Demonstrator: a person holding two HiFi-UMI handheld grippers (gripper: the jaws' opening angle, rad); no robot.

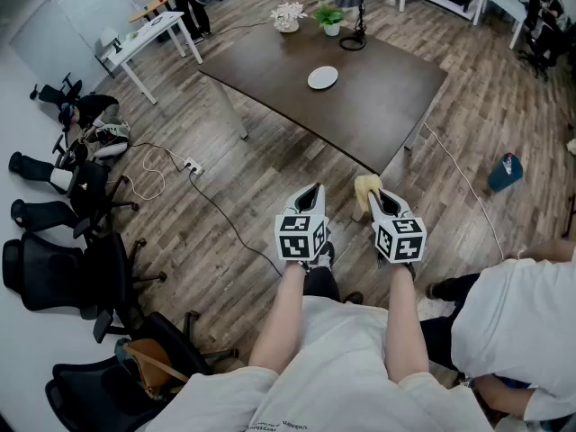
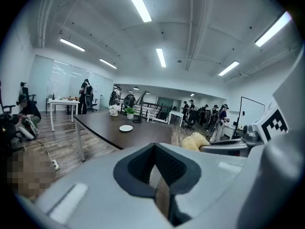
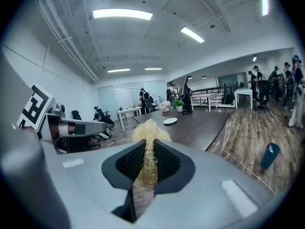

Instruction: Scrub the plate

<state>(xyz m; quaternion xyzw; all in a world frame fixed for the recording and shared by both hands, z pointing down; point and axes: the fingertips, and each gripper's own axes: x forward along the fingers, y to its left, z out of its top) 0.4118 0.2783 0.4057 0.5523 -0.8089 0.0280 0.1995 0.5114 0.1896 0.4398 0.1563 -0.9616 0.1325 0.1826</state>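
- While the plate (image 1: 322,77) sits mid-table (image 1: 378,102), flowers (image 1: 288,14), a plant (image 1: 330,16) and a lamp (image 1: 353,40) crowd the far edge.
- The right gripper (image 1: 374,195) clamps a yellow scrubber (image 1: 364,184); the left gripper (image 1: 312,190) has its jaws together on nothing.

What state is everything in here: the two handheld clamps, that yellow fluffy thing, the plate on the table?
Left gripper: shut, empty.
Right gripper: shut on the yellow fibrous scrubber.
Yellow fibrous scrubber: pinched, tuft poking past the jaws.
Round white plate: flat on the dark brown table, bare, apart from both grippers.
Green potted plant: upright on the table.
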